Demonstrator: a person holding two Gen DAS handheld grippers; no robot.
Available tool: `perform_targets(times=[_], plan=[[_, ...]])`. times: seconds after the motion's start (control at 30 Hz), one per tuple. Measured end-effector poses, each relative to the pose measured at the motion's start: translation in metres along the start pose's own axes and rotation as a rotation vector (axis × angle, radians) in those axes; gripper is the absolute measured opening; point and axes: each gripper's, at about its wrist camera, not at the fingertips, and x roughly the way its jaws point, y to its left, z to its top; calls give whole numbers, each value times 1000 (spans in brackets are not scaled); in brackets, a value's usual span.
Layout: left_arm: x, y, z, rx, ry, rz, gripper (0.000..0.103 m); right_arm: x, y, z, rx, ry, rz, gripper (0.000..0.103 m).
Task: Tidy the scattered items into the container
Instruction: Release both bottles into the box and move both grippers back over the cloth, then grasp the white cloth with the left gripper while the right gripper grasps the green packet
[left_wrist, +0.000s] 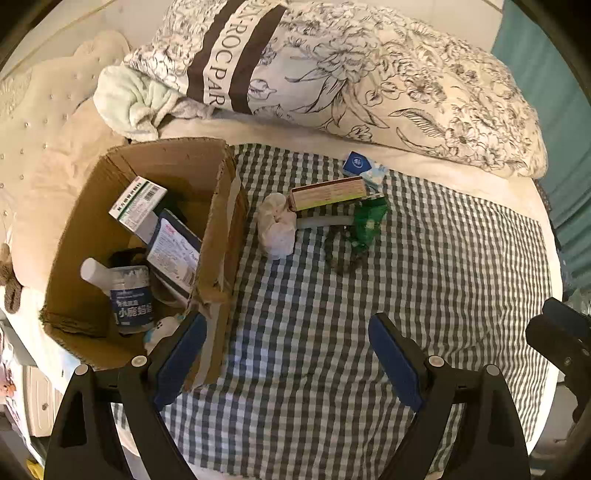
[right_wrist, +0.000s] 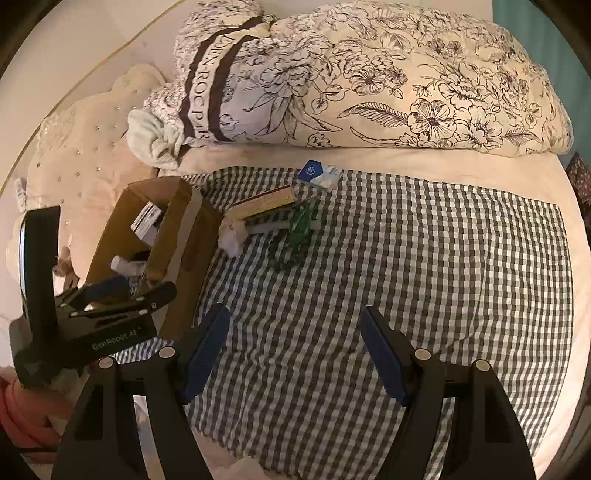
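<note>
An open cardboard box (left_wrist: 221, 206) stands at the left of a checked cloth (left_wrist: 424, 277) and holds a barcode carton (left_wrist: 138, 201), a flat packet (left_wrist: 173, 251) and a blue-labelled jar (left_wrist: 131, 299). Beside it lie a white cloth bundle (left_wrist: 277, 225), a long yellow-brown box (left_wrist: 328, 192), a green wrapper (left_wrist: 369, 221), a dark bead string (left_wrist: 343, 254) and a blue-white tissue pack (left_wrist: 364, 166). My left gripper (left_wrist: 288, 358) is open and empty, its left finger at the box's near corner. My right gripper (right_wrist: 295, 350) is open and empty over the cloth; the box (right_wrist: 177, 236) is at its left.
A floral duvet (left_wrist: 369, 74) is heaped along the back of the bed. Cream pillows (left_wrist: 48, 147) and a pale green towel (left_wrist: 129, 103) lie behind the box. A teal curtain (left_wrist: 546, 74) hangs at the right. The left gripper's body (right_wrist: 92, 310) shows at the left of the right wrist view.
</note>
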Motion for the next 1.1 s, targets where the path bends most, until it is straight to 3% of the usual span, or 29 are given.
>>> perform_targets(times=[0.3,0.77,1.0,1.1], plan=[[40,-2,30,-15,36,23,92,40,-5,35,70,24,-28,73],[116,-16,60,58,105,56,92,119,-24,83,177,80,-38,73],[133,-36,61,177,62,130,94,157,-31,97,211,114,-43,73],[138,-38,63,174,41,165,98,166,-33,101,227,118,-49,73]])
